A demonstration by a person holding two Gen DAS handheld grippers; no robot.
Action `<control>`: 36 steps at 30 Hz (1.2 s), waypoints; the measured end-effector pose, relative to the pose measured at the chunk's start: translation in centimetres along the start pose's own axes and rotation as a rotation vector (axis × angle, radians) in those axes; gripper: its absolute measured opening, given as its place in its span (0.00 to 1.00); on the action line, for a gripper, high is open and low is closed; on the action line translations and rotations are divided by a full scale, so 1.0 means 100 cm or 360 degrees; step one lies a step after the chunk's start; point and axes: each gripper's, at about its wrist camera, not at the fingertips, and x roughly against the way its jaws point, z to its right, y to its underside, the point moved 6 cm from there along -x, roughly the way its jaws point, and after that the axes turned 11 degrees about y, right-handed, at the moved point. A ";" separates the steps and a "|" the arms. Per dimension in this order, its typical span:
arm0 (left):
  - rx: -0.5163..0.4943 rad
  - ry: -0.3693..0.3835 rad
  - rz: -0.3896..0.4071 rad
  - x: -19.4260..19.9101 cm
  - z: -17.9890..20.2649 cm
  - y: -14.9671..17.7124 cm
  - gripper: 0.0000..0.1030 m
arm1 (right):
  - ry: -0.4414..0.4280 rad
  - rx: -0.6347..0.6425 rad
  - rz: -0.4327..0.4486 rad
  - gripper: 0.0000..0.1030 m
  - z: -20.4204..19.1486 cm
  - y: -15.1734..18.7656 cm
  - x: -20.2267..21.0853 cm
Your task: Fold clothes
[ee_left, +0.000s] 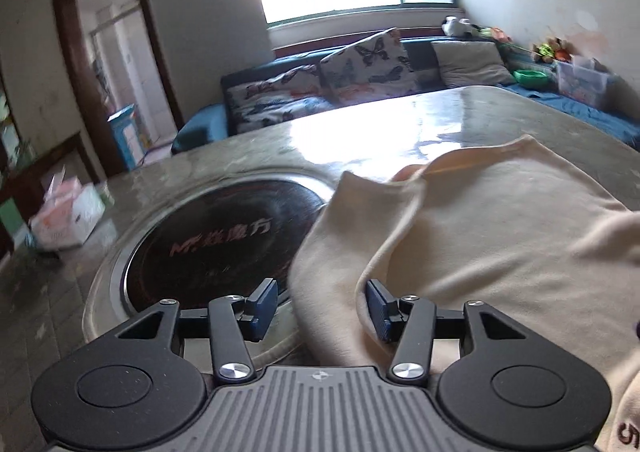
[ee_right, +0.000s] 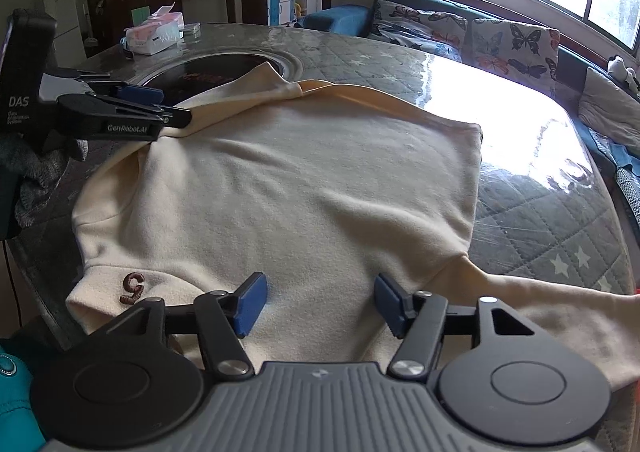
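From the left wrist, the left gripper [ee_left: 322,308] hangs with fingers spread and pinching nothing, a fold of the cream sweatshirt [ee_left: 500,236] between them, beside the round hotplate [ee_left: 212,240] set in the table [ee_left: 400,120]. From the right wrist, the right gripper [ee_right: 320,306] likewise stands spread and empty over the sweatshirt, which lies flat beside the hotplate, seemingly laid out for its next fold.
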 end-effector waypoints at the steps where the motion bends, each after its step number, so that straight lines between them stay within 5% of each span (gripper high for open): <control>1: -0.0021 0.0017 0.0005 -0.001 0.005 -0.002 0.51 | 0.0000 -0.0001 0.0001 0.62 0.000 0.000 0.000; 9: -0.0288 -0.0037 -0.0009 -0.031 0.027 -0.005 0.50 | -0.0001 -0.0009 0.0007 0.69 -0.001 0.000 -0.002; 10: -0.0286 -0.0037 -0.0004 -0.031 0.025 -0.004 0.46 | 0.0002 -0.0010 0.0008 0.69 -0.002 0.000 -0.002; 11: -0.0277 -0.0037 -0.0015 -0.031 0.022 -0.003 0.29 | 0.0003 -0.0011 0.0008 0.70 -0.002 0.000 -0.002; 14: -0.0224 -0.0046 -0.0005 -0.025 0.008 0.000 0.12 | 0.0001 -0.0014 0.0011 0.71 -0.002 0.000 -0.003; 24: 0.0295 -0.0448 0.0057 0.034 -0.087 0.023 0.07 | 0.0002 -0.0008 0.0014 0.71 -0.001 0.001 -0.003; 29: 0.0435 -0.0416 0.0042 0.055 -0.105 0.030 0.09 | 0.0001 -0.0008 0.0011 0.73 -0.001 0.000 -0.003; 31: 0.0369 -0.0353 0.0067 0.057 -0.090 0.023 0.18 | 0.0004 -0.0011 0.0010 0.75 -0.001 0.000 -0.003; 33: 0.0301 -0.0276 0.0091 0.055 -0.070 0.015 0.41 | 0.0008 -0.0009 0.0006 0.76 -0.002 0.000 -0.003; 36: 0.0197 -0.0160 0.0124 0.050 -0.039 0.000 0.51 | 0.0018 0.0006 -0.0002 0.78 -0.003 -0.001 -0.004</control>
